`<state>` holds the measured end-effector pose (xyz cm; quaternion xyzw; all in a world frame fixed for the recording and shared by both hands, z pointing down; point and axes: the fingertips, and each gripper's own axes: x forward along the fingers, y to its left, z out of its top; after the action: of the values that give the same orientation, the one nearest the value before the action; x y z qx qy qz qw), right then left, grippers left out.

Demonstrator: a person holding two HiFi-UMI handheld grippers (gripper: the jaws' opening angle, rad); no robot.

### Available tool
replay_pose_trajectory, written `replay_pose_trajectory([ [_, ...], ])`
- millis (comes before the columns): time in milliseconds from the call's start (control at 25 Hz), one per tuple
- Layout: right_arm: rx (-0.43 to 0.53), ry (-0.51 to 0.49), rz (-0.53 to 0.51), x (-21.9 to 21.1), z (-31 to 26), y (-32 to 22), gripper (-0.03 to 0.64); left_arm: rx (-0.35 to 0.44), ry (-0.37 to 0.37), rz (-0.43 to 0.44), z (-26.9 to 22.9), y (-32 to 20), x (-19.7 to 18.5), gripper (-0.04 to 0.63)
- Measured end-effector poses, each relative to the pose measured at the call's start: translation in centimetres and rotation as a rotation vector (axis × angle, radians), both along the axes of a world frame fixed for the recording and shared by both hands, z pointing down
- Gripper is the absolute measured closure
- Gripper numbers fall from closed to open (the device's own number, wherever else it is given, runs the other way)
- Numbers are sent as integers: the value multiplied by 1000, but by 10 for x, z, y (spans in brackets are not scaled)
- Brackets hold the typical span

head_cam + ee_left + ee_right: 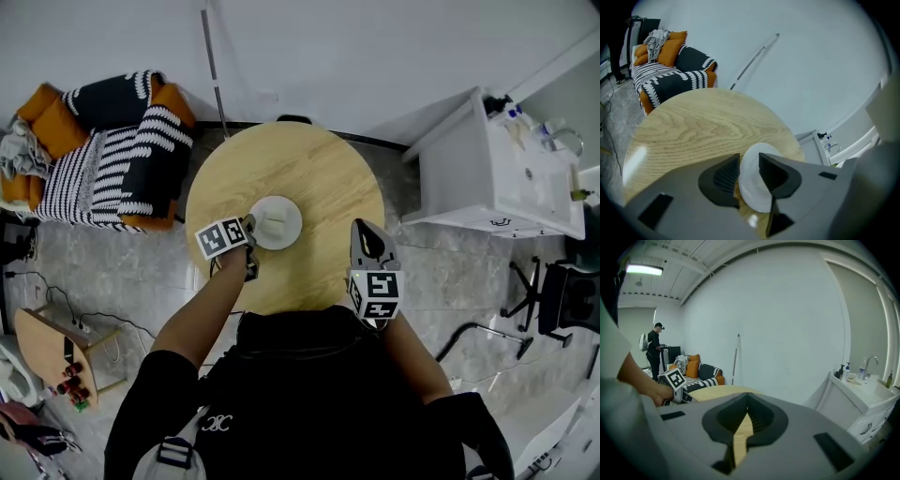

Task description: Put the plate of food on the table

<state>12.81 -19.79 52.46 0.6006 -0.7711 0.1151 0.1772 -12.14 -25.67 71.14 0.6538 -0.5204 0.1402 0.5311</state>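
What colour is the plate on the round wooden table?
White. The plate shows best in the head view.

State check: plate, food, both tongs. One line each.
plate: flat on table
food: on plate
left tongs: open, plate rim between jaws, not gripped
right tongs: shut, empty
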Motion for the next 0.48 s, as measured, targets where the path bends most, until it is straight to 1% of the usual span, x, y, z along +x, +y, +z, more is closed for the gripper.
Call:
replay_pose_trajectory([
  [120,4,-9,-22,-4,0,-3,609,22,11,9,-8,5,-3,462],
  [160,5,-12,-31,-6,0,-5,609,27,12,9,-9,7,-5,473],
  [240,6,-17,-52,-12,-1,-7,609,41,-1,1,-13,12,-12,587],
  [320,6,-21,-74,-18,-1,-8,609,57,-11,7,-17,17,-18,588],
  [400,5,-26,-96,-25,0,-11,609,78,-12,36,-21,21,-19,588],
  [480,2,-36,-116,-31,1,-13,609,128,-27,80,-28,24,-17,588],
])
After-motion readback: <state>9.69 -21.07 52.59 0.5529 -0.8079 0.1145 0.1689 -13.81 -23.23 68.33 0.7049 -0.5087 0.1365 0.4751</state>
